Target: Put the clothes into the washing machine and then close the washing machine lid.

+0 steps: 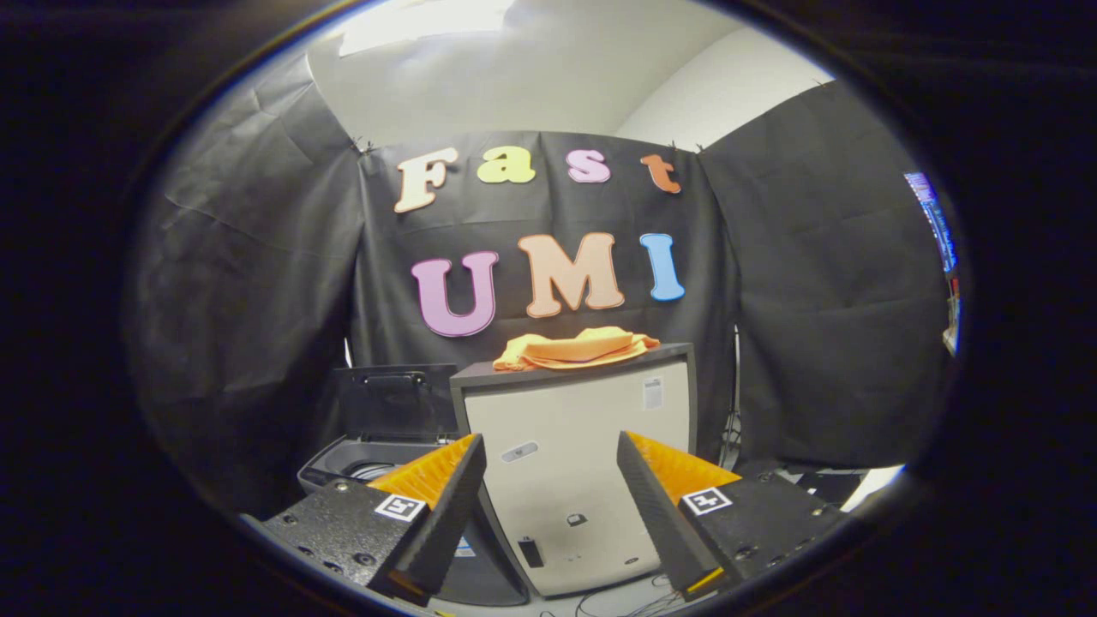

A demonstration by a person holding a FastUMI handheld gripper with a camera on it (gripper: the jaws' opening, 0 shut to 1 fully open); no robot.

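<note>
The washing machine (368, 467) drum is partly hidden by one finger (437, 488) (the fingers are spread apart, nothing held).

Fingers (551, 506) spread wide, nothing between them, open air ahead up to cabinet (574, 480) front. Clothes (576, 347) lie on cabinet top, open room above, booth wall close behind. Washer (368, 467) just left of cabinet, lid (396, 401) raised upright at back, opening partly hidden behind left finger. Cables (617, 604) on floor below
</note>
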